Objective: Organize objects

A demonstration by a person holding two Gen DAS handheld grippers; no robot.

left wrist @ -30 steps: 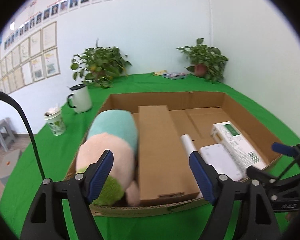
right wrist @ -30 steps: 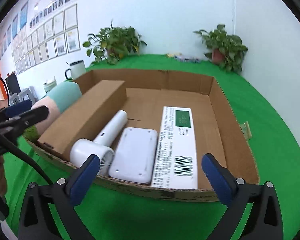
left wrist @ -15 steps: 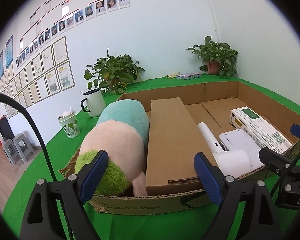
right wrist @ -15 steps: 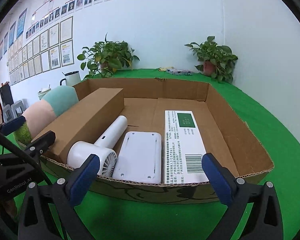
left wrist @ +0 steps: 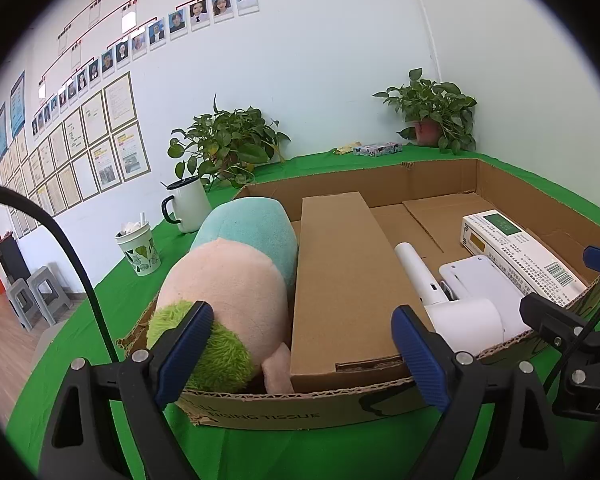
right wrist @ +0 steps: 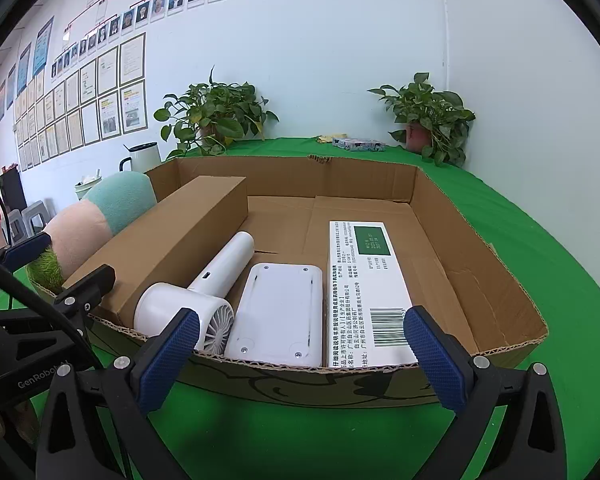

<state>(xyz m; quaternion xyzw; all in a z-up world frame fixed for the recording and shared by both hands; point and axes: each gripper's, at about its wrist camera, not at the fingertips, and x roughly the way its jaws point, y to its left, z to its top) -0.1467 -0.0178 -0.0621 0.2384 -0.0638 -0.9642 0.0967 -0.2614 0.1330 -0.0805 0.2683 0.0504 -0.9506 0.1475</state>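
Sorting is looking nearly finished: the plush toy [left wrist: 236,280], long brown carton [left wrist: 340,272], handheld fan [right wrist: 196,300], white device [right wrist: 278,312] and printed box [right wrist: 366,288] are all lying inside the cardboard tray [right wrist: 300,380] on the green surface [right wrist: 540,240]. You are holding the left tool [left wrist: 300,356] and right tool [right wrist: 300,356] wide and empty just before its near wall, with little seemingly remaining.

free: tray [right wrist: 480,264] right-rear floor | blocked: left by plush [left wrist: 236,280], long carton [left wrist: 340,272]
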